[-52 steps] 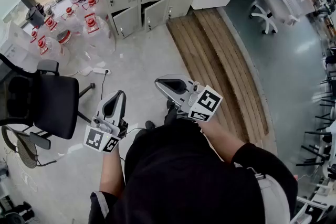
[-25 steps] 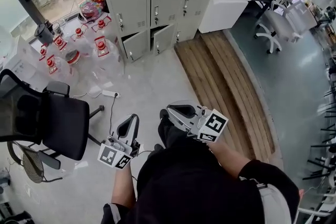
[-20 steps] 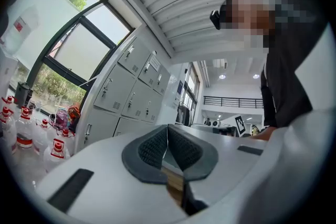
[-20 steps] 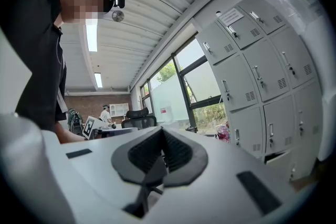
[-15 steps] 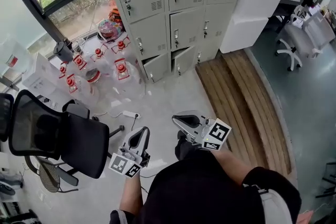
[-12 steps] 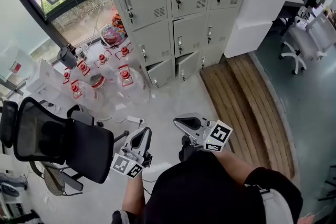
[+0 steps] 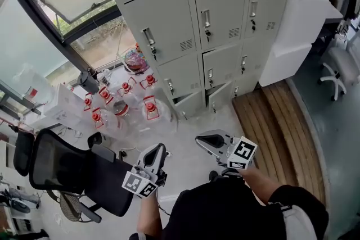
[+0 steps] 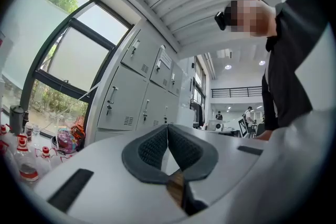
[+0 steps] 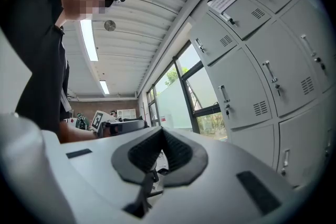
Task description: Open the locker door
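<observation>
A bank of grey lockers (image 7: 185,31) fills the top of the head view, each door with a small handle and vent. Two bottom doors (image 7: 190,105) stand slightly ajar. Both grippers hang low in front of the person, well short of the lockers. My left gripper (image 7: 160,148) is shut and holds nothing; in its own view the left gripper (image 8: 167,126) has its pads meeting, and it points up at the lockers (image 8: 136,89). My right gripper (image 7: 198,139) is shut and empty too. In the right gripper view the right gripper (image 9: 161,130) shows the lockers (image 9: 252,71) to its right.
Clear water jugs with red caps (image 7: 121,103) crowd the floor left of the lockers, below a large window (image 7: 67,3). A black office chair (image 7: 64,168) stands at the left. A wooden platform (image 7: 284,118) and a white cabinet (image 7: 298,31) lie to the right.
The head view has swung up and nearer to the lockers, which now fill the top of the frame. Both grippers stay low and shut in about the same pose.
</observation>
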Demonstrator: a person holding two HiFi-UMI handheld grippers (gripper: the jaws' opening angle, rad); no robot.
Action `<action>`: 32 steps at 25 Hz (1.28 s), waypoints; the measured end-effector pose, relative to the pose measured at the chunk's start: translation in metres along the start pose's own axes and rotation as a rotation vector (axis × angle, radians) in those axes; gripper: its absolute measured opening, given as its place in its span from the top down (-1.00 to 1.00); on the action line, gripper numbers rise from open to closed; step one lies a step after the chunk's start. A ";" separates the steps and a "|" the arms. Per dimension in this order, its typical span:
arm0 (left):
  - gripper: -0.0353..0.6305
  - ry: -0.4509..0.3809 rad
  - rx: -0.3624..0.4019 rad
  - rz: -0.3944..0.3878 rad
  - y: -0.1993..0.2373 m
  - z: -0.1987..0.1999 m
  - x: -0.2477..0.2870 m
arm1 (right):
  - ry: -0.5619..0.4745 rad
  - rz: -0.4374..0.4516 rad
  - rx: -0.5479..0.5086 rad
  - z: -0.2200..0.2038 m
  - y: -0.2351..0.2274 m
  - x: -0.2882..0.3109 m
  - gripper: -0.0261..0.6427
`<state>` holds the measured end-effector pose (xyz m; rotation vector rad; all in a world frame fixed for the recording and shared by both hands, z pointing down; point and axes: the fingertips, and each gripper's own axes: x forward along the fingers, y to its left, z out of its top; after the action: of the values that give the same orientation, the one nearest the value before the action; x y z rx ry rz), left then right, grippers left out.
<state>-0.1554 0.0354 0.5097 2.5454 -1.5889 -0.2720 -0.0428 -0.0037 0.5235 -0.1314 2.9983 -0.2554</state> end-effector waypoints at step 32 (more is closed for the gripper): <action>0.84 -0.117 0.199 -0.162 0.310 0.230 0.150 | -0.138 -0.215 -0.436 0.270 -0.210 0.238 0.89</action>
<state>-0.4129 -0.2385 0.3354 2.8656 -1.5193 -0.2983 -0.2255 -0.2770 0.2674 -0.4916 2.8501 0.3769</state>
